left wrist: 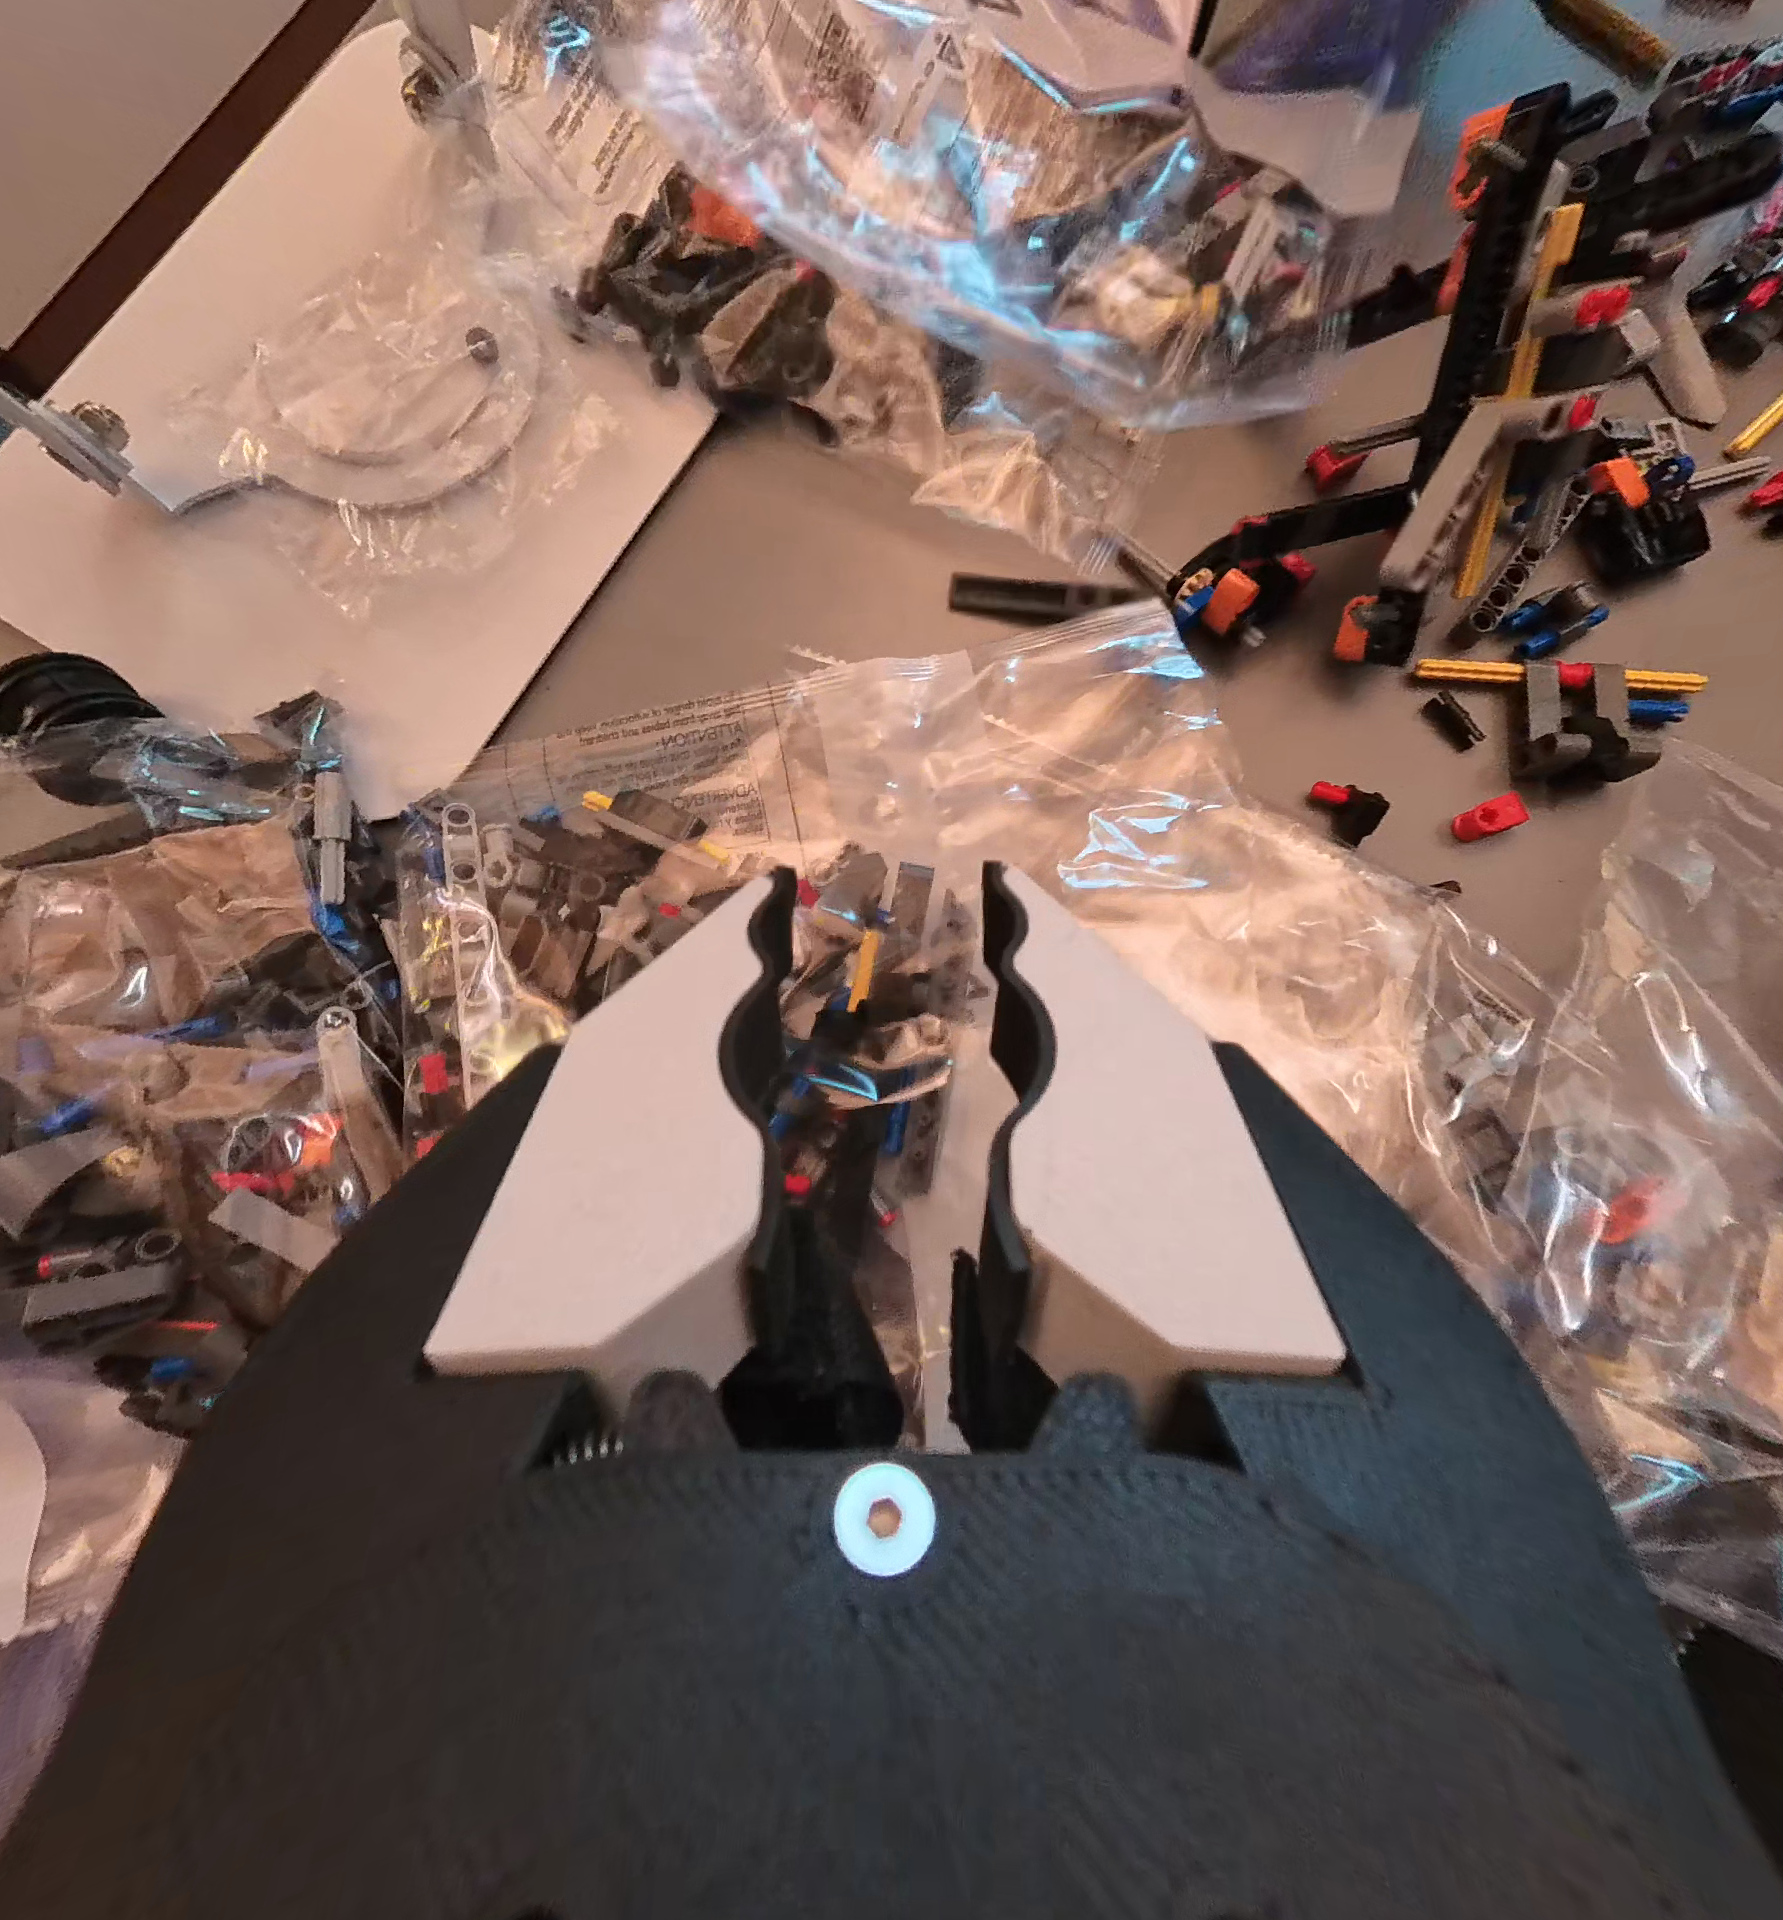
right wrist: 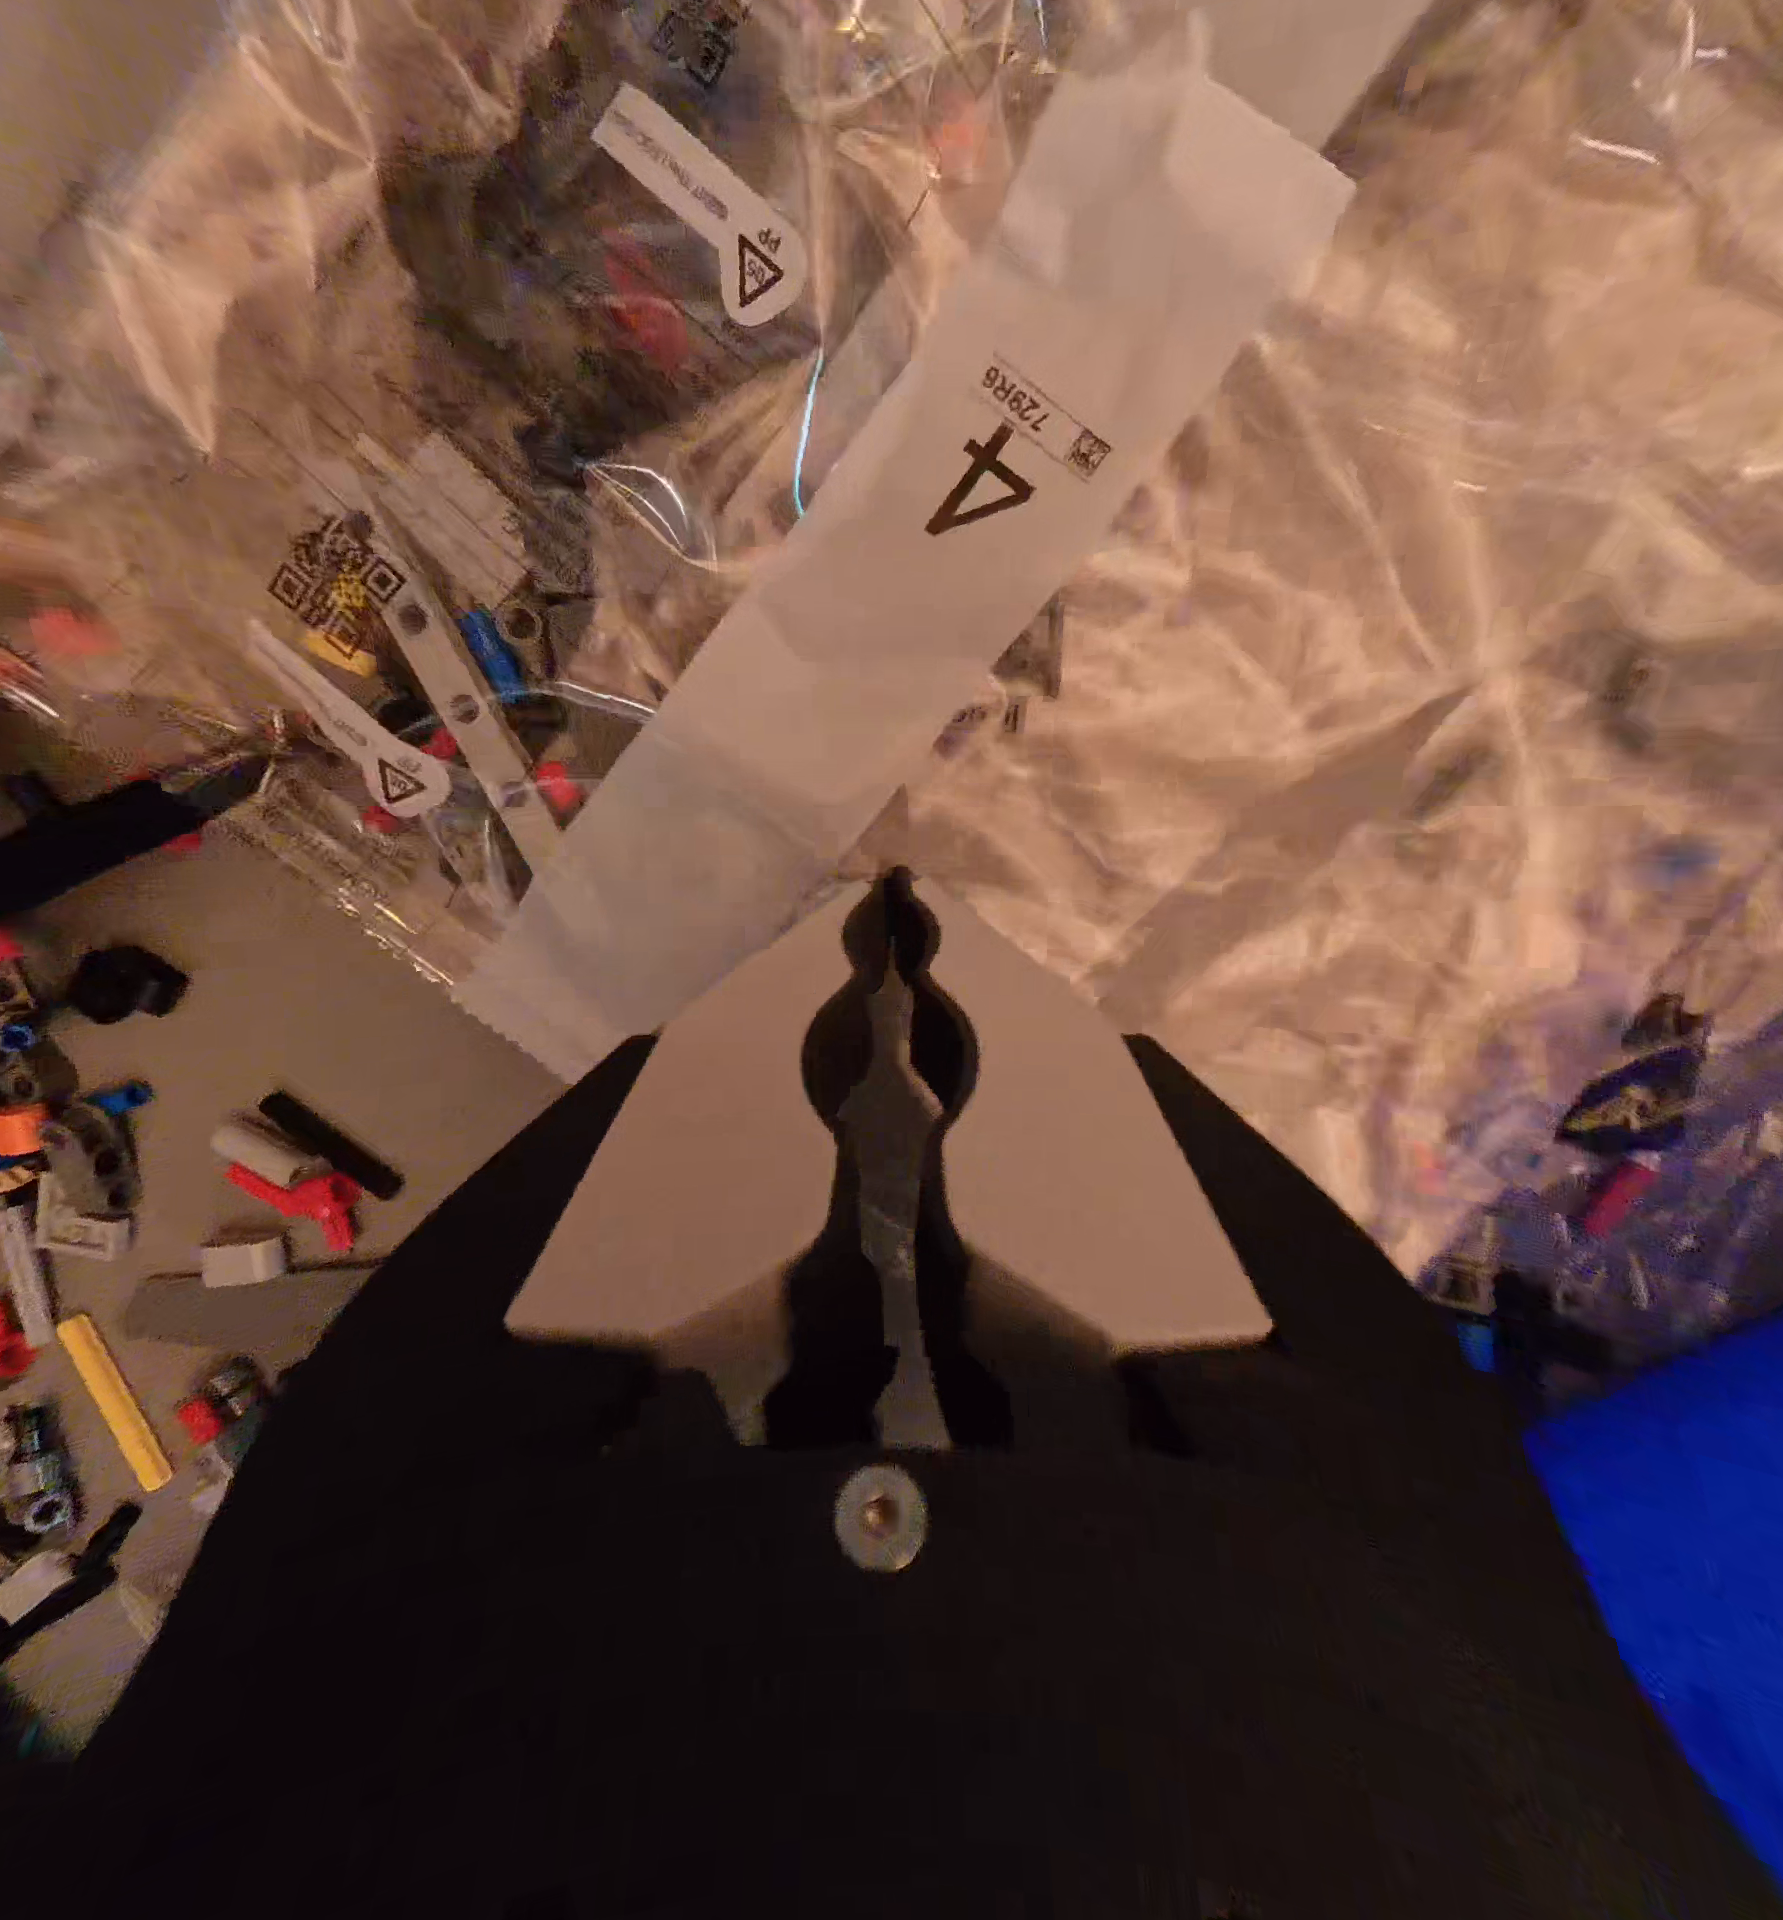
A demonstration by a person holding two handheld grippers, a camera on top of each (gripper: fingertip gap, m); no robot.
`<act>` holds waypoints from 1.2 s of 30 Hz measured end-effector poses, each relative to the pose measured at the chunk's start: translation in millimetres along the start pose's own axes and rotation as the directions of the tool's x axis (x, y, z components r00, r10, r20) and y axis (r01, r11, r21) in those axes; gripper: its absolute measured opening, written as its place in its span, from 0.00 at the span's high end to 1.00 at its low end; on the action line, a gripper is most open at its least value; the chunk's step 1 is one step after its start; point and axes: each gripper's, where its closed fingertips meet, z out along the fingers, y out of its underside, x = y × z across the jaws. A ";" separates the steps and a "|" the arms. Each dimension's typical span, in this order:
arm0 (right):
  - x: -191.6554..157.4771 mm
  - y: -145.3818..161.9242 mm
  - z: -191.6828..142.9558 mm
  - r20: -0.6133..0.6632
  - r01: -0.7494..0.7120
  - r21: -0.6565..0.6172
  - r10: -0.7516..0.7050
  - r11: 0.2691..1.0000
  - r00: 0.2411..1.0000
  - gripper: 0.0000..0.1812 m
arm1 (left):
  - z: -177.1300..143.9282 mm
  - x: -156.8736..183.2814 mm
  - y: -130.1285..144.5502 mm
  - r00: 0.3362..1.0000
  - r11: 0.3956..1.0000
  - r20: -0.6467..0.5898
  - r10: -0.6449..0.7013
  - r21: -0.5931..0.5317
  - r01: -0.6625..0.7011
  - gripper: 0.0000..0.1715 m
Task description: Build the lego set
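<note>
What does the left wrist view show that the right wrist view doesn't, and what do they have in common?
Only the left wrist view shows the open left gripper above a clear bag of small lego parts, the part-built lego model, a white card under an empty-looking clear bag, and a black tyre.

Only the right wrist view shows the right gripper shut on a clear bag with a white paper strip, and a blue surface.

Both show crinkled clear bags of parts and loose red, yellow and black pieces on the grey table.

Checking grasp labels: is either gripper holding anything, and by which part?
Right gripper: shut on a clear plastic bag, pinched at its edge beside the white strip. Left gripper: open, holding nothing.
</note>
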 end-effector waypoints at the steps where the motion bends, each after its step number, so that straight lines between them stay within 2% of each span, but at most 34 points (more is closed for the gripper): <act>1: -6.0 -1.8 1.1 0.027 0.011 0.005 -0.011 1.000 1.000 1.00 | 1.3 0.6 -1.2 1.000 1.000 0.000 0.004 0.002 -0.004 0.79; 3: -5.7 -6.7 -3.3 -0.002 0.048 0.024 -0.048 0.999 0.999 1.00 | 3.6 1.2 -3.6 1.000 1.000 0.003 0.012 0.005 -0.012 0.79; 6: -13.2 -34.0 -25.8 0.046 0.004 0.183 -0.013 0.983 0.999 1.00 | 5.6 1.2 -7.7 1.000 1.000 0.010 0.019 0.016 -0.019 0.79; 8: 7.9 -36.1 -37.6 -0.069 -0.026 0.198 0.040 0.980 0.997 1.00 | 6.6 1.3 -9.8 1.000 1.000 0.010 0.019 0.024 -0.019 0.79; 9: 18.1 -34.5 -40.1 -0.106 -0.059 0.195 0.081 0.979 0.991 0.97 | 7.4 1.8 -9.9 1.000 1.000 0.006 0.018 0.023 -0.018 0.79; 10: 25.0 -32.6 -39.6 -0.108 -0.109 0.194 0.132 0.975 0.985 0.83 | 8.2 2.0 -9.5 1.000 1.000 0.005 0.019 0.020 -0.020 0.79; 11: 27.5 -28.0 -34.7 -0.072 -0.173 0.169 0.187 0.970 0.980 0.74 | 8.9 1.8 -9.2 1.000 1.000 0.007 0.021 0.017 -0.021 0.79; 13: 27.2 -14.9 -16.6 0.005 -0.289 0.070 0.289 0.955 0.957 0.63 | 10.1 2.3 -9.2 1.000 1.000 0.001 0.019 0.018 -0.019 0.79; 14: 27.5 -11.2 -7.7 0.025 -0.326 0.032 0.326 0.945 0.945 0.61 | 10.8 2.3 -8.8 1.000 1.000 0.000 0.018 0.016 -0.018 0.79; 16: 34.2 -13.5 -0.5 -0.003 -0.338 0.039 0.339 0.940 0.941 0.70 | 11.9 2.1 -7.6 1.000 1.000 -0.002 0.017 0.012 -0.017 0.79; 19: 18.2 -15.5 5.2 0.033 -0.236 -0.009 0.236 0.972 0.971 0.96 | 12.6 1.5 -6.8 1.000 1.000 -0.004 0.014 0.011 -0.014 0.79; 20: 16.6 -17.4 8.1 0.027 -0.212 -0.003 0.212 0.977 0.977 1.00 | 12.8 1.3 -6.8 1.000 1.000 -0.003 0.013 0.011 -0.013 0.79; 22: 4.9 -20.6 8.1 0.082 -0.172 -0.009 0.172 0.985 0.982 1.00 | 12.7 1.0 -7.6 1.000 1.000 -0.001 0.014 0.015 -0.014 0.79; 24: -3.6 -38.6 -4.4 0.132 -0.155 0.094 0.142 0.983 0.981 1.00 | 12.4 1.0 -8.4 1.000 1.000 0.000 0.015 0.018 -0.015 0.79; 27: 32.1 -47.4 -28.1 -0.046 -0.202 0.192 0.215 0.960 0.976 1.00 | 12.6 1.2 -8.8 1.000 1.000 -0.001 0.016 0.019 -0.016 0.79; 28: 40.3 -47.5 -31.1 -0.061 -0.232 0.209 0.249 0.950 0.966 0.90 | 12.9 1.1 -9.0 1.000 1.000 -0.001 0.016 0.019 -0.016 0.79; 29: 37.9 -45.4 -28.1 -0.007 -0.266 0.193 0.272 0.945 0.962 0.85 | 13.1 1.4 -9.6 1.000 1.000 -0.003 0.017 0.022 -0.017 0.79; 31: 26.7 -36.4 -13.1 0.129 -0.360 0.101 0.346 0.927 0.929 0.66 | 14.0 1.9 -9.6 1.000 1.000 -0.008 0.015 0.023 -0.015 0.79; 32: 21.8 -31.1 -5.4 0.167 -0.384 0.050 0.372 0.922 0.913 0.61 | 14.7 1.9 -8.7 1.000 1.000 -0.008 0.016 0.018 -0.016 0.79; 33: 18.9 -28.9 0.0 0.180 -0.389 0.031 0.378 0.921 0.908 0.60 | 15.4 1.9 -7.9 1.000 1.000 -0.008 0.016 0.013 -0.016 0.79; 36: 19.8 -27.2 4.0 0.112 -0.329 0.012 0.326 0.944 0.939 0.68 | 16.8 2.3 -6.9 1.000 1.000 -0.009 0.019 0.004 -0.019 0.79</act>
